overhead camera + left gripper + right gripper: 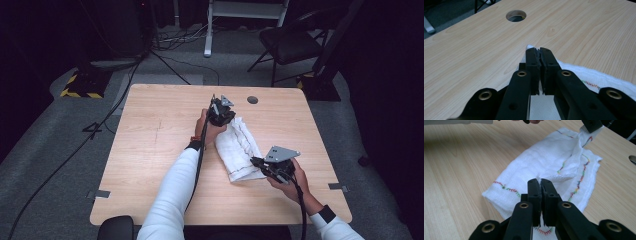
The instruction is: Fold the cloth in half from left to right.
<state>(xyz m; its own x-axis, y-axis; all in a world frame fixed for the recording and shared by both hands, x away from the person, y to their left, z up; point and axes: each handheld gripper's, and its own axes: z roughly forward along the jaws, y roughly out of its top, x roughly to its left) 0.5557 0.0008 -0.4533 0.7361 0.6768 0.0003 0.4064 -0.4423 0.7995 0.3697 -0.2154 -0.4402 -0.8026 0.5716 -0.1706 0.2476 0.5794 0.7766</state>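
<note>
The white cloth (240, 150) is lying rumpled mid-table (150, 150), its long axis running from the far end diagonally toward the near right. Its folded-under layers are staying hidden, so the real shape's hard to make out. The left gripper (538, 56) is clamping tight on the far corner, and the right gripper (540, 185) is pinching a fold at the near end.

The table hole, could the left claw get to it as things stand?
Probably not freely: the left claw is shut on a corner of the cloth. The bare table up to the hole leaves the way open, but the cloth would drag along.
</note>
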